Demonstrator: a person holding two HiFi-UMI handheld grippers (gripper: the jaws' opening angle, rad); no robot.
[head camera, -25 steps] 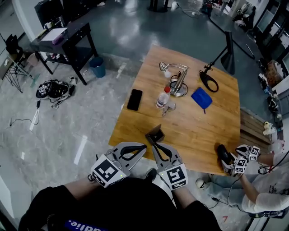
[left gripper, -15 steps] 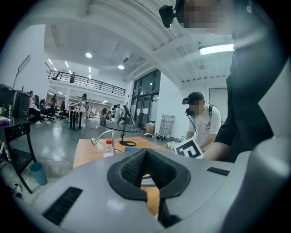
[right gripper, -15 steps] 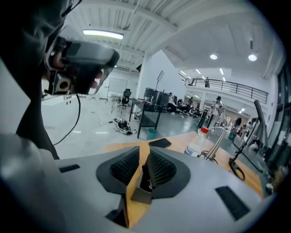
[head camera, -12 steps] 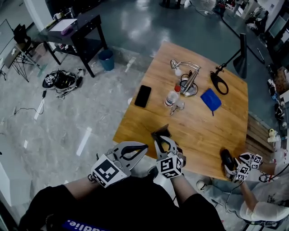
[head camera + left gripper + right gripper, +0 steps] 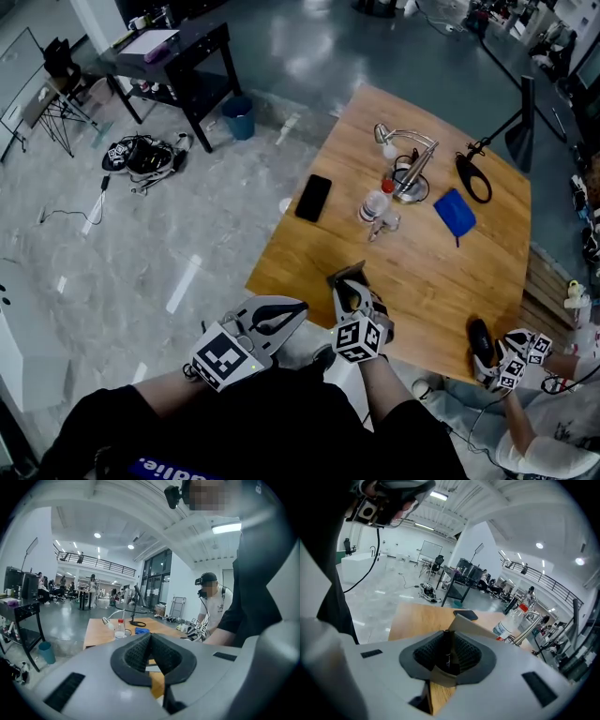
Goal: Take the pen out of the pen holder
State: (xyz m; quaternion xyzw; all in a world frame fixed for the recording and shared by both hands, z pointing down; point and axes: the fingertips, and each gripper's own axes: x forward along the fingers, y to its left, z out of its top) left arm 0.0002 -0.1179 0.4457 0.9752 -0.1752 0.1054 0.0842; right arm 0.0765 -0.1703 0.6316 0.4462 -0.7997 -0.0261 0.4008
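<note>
The dark pen holder [image 5: 348, 277] stands near the front edge of the wooden table [image 5: 441, 272]. My right gripper [image 5: 353, 292] reaches over it from the near side and covers most of it. In the right gripper view a black pen [image 5: 446, 654] stands upright between the pads, with my right gripper [image 5: 447, 642] shut on it and the holder's pale wall [image 5: 471, 626] just behind. My left gripper [image 5: 301, 305] hangs off the table's near-left corner, jaws together and holding nothing. The left gripper view shows that gripper [image 5: 150, 639] shut, with the table beyond.
Farther back on the table lie a black phone [image 5: 313, 197], a water bottle [image 5: 374, 203], a metal desk lamp [image 5: 410, 159], a blue pad [image 5: 455, 213] and a black ring [image 5: 473, 177]. Another person [image 5: 525, 375] with grippers sits at the right corner. A black side table [image 5: 178, 47] stands far left.
My right gripper moved forward over the pen holder and its jaws narrowed from wide apart to shut on the pen. The left gripper stayed where it was.
</note>
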